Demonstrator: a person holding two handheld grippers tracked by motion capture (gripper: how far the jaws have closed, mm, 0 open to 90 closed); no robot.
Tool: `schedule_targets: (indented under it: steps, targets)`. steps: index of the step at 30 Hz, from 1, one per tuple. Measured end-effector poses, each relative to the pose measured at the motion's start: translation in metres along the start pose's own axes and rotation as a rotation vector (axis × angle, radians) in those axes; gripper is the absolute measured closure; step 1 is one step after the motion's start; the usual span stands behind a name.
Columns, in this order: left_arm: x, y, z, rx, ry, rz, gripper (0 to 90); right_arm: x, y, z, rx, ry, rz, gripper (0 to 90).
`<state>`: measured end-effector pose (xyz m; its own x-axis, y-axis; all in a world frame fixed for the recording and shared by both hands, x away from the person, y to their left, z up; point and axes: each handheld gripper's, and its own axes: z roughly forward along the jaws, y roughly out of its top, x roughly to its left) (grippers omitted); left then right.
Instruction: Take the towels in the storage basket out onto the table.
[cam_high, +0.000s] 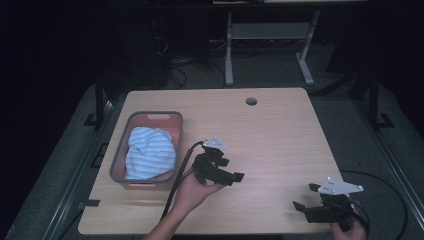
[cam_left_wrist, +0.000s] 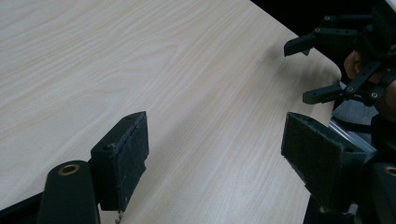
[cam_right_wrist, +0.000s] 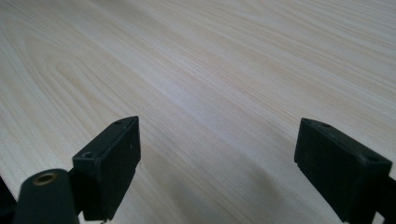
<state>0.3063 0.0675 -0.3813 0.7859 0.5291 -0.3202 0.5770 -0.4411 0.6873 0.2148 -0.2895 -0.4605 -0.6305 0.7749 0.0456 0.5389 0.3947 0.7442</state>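
From the high view, the left gripper is hovering over the middle of the wooden table, its jaws spread and holding nothing, pointing right. The grey basket is sitting just to its left, at the table's left side, and a blue-and-white striped cloth is lying bunched inside it. The basket's long axis is running near to far. The right gripper is waiting at the near right corner, also spread wide and empty, well apart from the basket. So the left gripper is the nearer one by far, and any reach for the cloth looks likely to go leftward from it. The room beyond the table is lying in deep shadow, and the near right hand is cut off by the frame's bottom edge.

In the left gripper view, the jaws are standing wide apart over bare wood. The other gripper is showing farther off at the table's edge, partly cropped at the right.

In the right gripper view, the two jaws are gaping over plain wood grain with nothing between them.
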Motion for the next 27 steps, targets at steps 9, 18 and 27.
schedule_targets:
  steps: [9, 18, 27]
  targets:
    - [0.011, 0.019, -0.017, -0.003, 0.007, -0.016, 22.8, 0.0, 0.0, 0.0, -0.002, 0.0, 0.002, 14.1]
    - [0.026, 0.026, -0.038, -0.014, 0.018, -0.047, 22.8, 0.0, 0.001, 0.0, 0.001, 0.002, -0.005, 14.0]
    - [0.045, 0.027, -0.06, -0.02, 0.05, -0.085, 22.8, 0.001, 0.001, 0.001, 0.0, 0.003, -0.013, 14.1]
